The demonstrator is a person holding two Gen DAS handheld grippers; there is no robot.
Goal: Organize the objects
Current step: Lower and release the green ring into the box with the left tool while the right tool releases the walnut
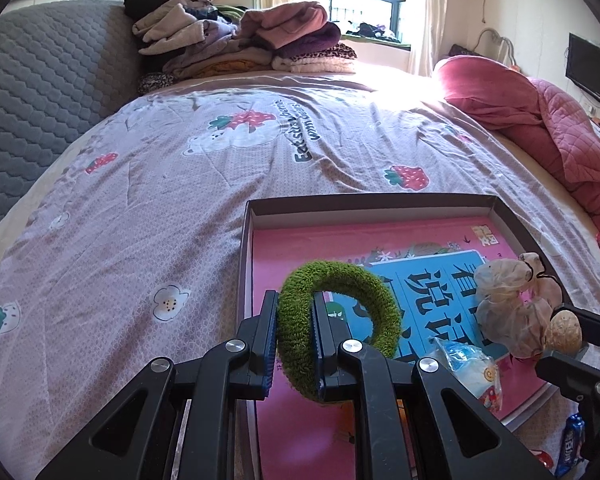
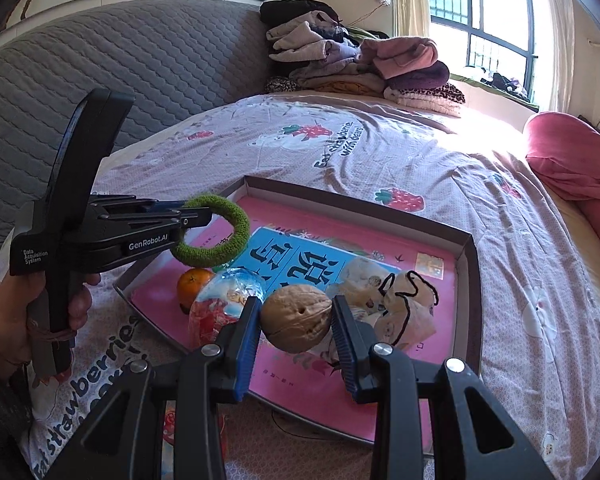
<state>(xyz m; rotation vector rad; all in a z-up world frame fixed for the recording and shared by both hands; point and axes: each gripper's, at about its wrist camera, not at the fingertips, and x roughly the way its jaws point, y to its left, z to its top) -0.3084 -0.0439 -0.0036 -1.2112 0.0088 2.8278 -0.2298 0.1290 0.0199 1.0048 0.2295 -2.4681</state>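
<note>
My left gripper (image 1: 294, 338) is shut on a fuzzy green hair ring (image 1: 360, 284) and holds it above the left part of a shallow cardboard box (image 1: 372, 202) with a pink and blue printed bottom. The ring also shows in the right wrist view (image 2: 212, 254). My right gripper (image 2: 296, 334) is shut on a walnut (image 2: 296, 318) and holds it above the box (image 2: 466, 292). In the box lie a small orange (image 2: 192, 284), a wrapped snack packet (image 2: 220, 304) and a beige drawstring pouch (image 2: 400, 304). The walnut also shows in the left wrist view (image 1: 566, 332).
The box sits on a bed with a strawberry-print sheet (image 1: 180, 184). Folded clothes (image 1: 240, 40) are piled at the far end. A pink quilt (image 1: 540, 120) lies to the right. A grey quilted headboard (image 2: 100, 76) is at the left. Small snack packets (image 1: 572, 440) lie beside the box.
</note>
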